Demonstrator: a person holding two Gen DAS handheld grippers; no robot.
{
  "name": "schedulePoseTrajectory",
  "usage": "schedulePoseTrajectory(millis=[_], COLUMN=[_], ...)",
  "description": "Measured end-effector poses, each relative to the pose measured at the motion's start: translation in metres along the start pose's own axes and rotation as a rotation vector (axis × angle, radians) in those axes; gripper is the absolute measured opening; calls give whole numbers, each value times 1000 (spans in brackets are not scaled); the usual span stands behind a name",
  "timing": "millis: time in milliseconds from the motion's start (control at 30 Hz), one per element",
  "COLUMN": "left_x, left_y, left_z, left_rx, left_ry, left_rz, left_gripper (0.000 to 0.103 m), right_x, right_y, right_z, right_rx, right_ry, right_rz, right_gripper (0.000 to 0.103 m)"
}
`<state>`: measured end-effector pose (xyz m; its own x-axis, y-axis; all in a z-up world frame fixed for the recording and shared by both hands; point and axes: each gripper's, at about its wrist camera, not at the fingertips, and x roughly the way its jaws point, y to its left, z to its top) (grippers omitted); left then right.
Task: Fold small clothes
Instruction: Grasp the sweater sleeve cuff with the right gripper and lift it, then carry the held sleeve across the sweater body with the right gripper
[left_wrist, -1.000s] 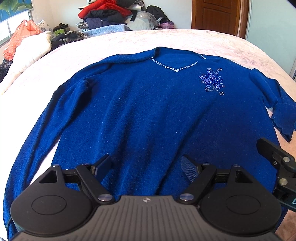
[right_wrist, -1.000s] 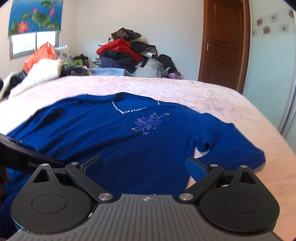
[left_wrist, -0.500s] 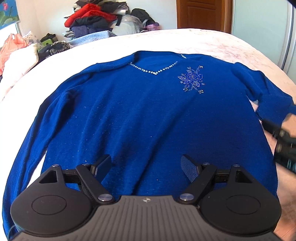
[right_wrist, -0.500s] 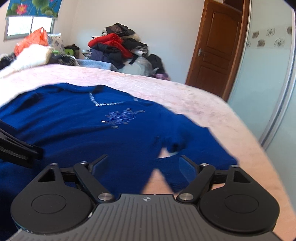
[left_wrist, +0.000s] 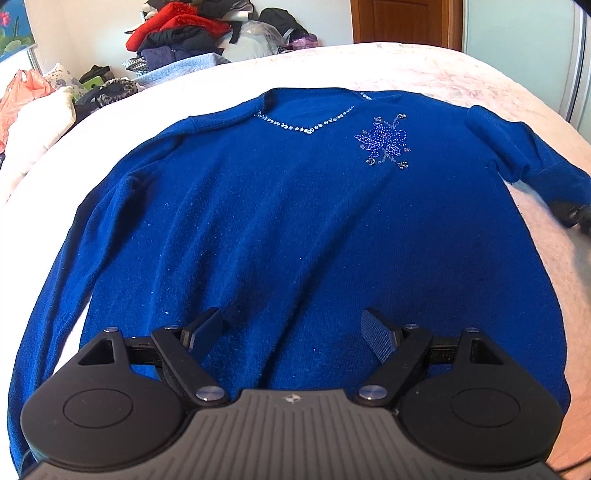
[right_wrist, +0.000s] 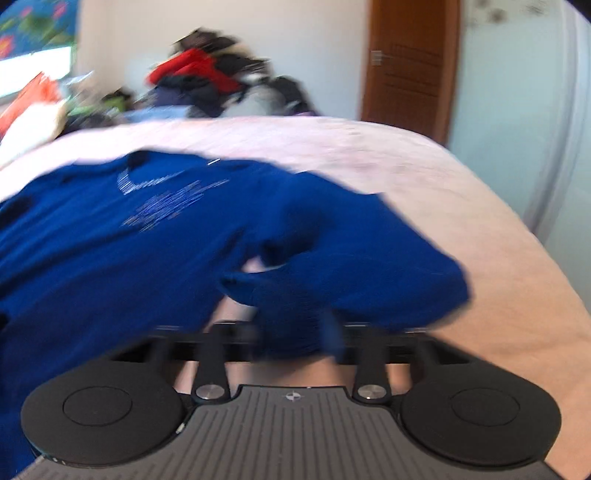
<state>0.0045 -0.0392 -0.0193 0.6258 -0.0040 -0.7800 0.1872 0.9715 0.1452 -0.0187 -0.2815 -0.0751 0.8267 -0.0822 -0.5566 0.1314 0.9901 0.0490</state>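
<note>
Left wrist view: blue sweater (left_wrist: 295, 229) flat, front up, on pink bedspread (left_wrist: 480, 77); left gripper (left_wrist: 295, 332) wide apart, holding nothing, over the hem; right gripper (left_wrist: 572, 216) at sleeve end, far right; clothes pile (left_wrist: 192, 33) behind. Right wrist view, blurred: right gripper (right_wrist: 295, 332) fingers pulled together on the sleeve cuff (right_wrist: 291, 314); sleeve bunched above the bedspread (right_wrist: 461, 206); sweater body (right_wrist: 92, 251) to the left.

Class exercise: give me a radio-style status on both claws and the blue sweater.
Left claw open, above sweater hem. Right claw shut on sleeve cuff, view blurred. Blue sweater flat on bed, unfolded. Nothing in the way.
</note>
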Motion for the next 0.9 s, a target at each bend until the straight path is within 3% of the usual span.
schedulePoseTrajectory(millis=[67,267,467,533,733,900], left_x=[1,4,5,5,5,6], left_y=[0,-2,-2,-4,-4,-4], left_z=[0,1,1,1,1,1], left_rx=[1,5,5,13,16,19], left_ry=[4,8,13,12,12,11], left_rz=[2,5,8,12,16,18], left_gripper=[82,82,82,82,82,82], right_x=[-8,-42,-59,-52,-26,-35], right_y=[-31,-132,-221,-237,-254,-240], right_z=[2,-8,-43,-53,-67,-67], right_rx=[163,548,932,1000,1127,1115], right_ry=[-26,-137,-208,-200,-170,-228], right_rz=[42,-13,-26,-50,9,50], right_gripper=[5,6,8,8,20,50])
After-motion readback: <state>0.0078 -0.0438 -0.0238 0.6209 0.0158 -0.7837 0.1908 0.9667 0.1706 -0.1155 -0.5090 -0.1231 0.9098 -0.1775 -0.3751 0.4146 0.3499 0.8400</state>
